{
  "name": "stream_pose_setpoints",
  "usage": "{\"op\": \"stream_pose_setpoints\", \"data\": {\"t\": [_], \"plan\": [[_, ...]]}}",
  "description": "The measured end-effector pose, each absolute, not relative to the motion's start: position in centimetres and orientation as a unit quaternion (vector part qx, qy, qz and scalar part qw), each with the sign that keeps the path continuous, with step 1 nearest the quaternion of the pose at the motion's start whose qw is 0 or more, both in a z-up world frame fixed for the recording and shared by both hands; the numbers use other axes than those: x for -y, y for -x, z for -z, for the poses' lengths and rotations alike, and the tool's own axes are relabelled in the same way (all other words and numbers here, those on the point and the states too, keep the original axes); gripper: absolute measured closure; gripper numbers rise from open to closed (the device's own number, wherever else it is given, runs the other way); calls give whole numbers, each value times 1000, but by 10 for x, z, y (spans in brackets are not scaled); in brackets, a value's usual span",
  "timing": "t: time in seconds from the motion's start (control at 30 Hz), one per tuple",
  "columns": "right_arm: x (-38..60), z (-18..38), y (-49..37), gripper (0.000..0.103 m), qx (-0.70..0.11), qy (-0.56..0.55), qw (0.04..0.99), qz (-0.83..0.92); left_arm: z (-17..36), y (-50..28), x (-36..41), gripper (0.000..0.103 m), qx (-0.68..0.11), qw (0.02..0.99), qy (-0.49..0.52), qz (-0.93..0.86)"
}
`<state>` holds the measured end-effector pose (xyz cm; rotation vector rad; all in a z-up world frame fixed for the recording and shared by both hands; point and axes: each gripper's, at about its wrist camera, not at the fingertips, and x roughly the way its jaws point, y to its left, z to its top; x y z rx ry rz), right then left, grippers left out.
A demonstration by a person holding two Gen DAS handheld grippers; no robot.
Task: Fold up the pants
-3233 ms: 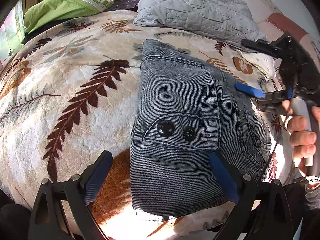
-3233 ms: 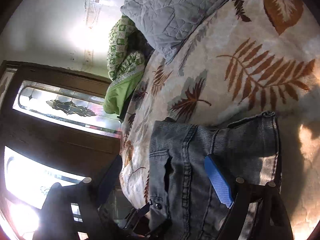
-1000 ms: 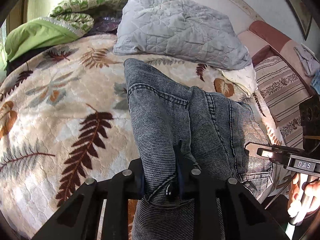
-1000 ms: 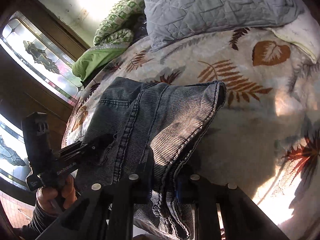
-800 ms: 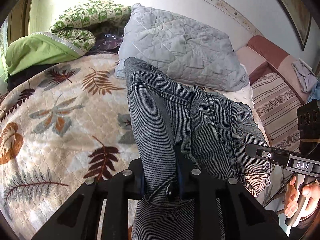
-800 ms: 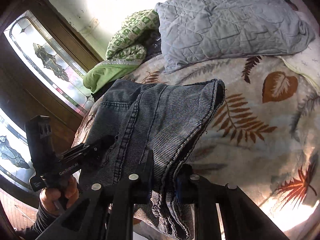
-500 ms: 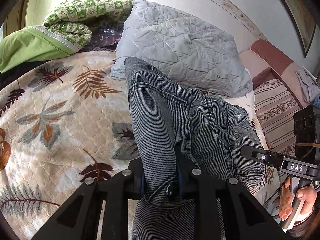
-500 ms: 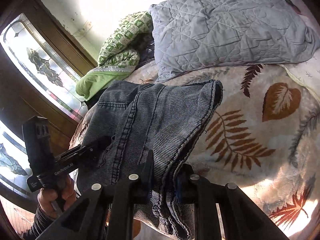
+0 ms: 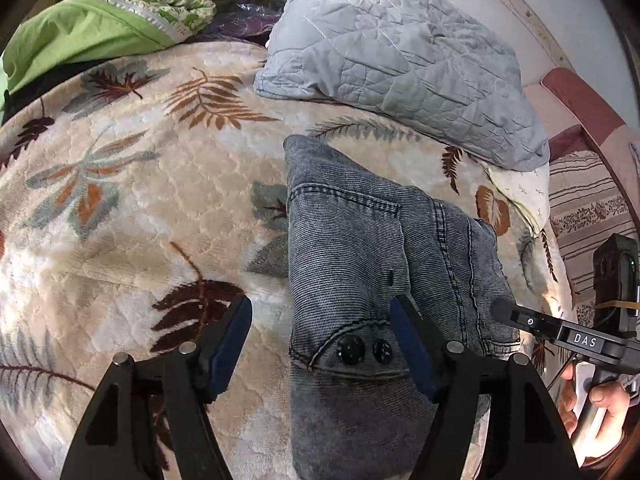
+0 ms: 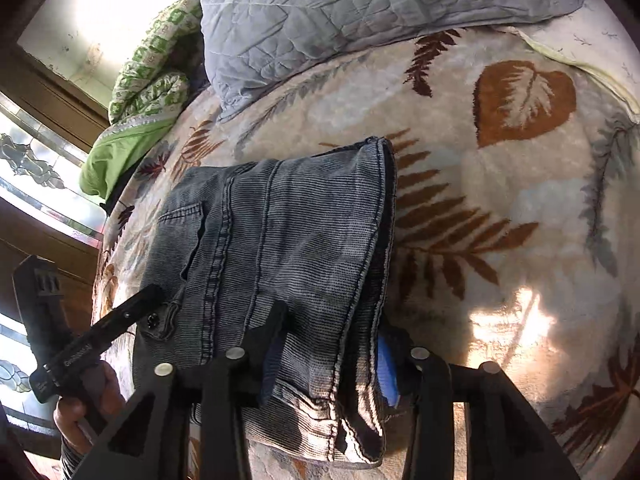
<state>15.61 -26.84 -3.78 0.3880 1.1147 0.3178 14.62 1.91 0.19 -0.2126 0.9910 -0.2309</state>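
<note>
The grey-blue denim pants point(image 9: 360, 272) lie folded in a compact stack on the leaf-patterned blanket point(image 9: 120, 200). A pocket flap with two black buttons point(image 9: 362, 350) faces up. My left gripper point(image 9: 320, 340) is open, its blue pads on either side of the near end of the pants, not gripping. In the right wrist view the pants point(image 10: 280, 240) lie between the fingers of my right gripper point(image 10: 328, 356), which is open with cloth edges draped between its jaws. The right gripper also shows at the right edge of the left wrist view point(image 9: 560, 332).
A grey quilted pillow point(image 9: 392, 52) lies at the head of the bed. A green and white blanket point(image 9: 120, 12) is bunched at the far left. A striped cushion point(image 9: 588, 216) is at the right. A window with patterned glass point(image 10: 32, 168) is beside the bed.
Both grippers held the folded pants lifted above the bed. Now the pants rest on the blanket further toward the pillow and both grippers have opened and released them.
</note>
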Motion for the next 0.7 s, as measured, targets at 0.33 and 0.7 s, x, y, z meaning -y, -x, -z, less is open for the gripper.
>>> {"op": "stream_pose_setpoints", "data": {"t": [0.33,0.7], "plan": [[232,28,-97,32,-496,-83,854,-132,19,-94,14,16,-483,873,16,68],[255,-6,-17,16,-392,-94,909,-103,-30,-27,10,16,-400,915,13,51]]}}
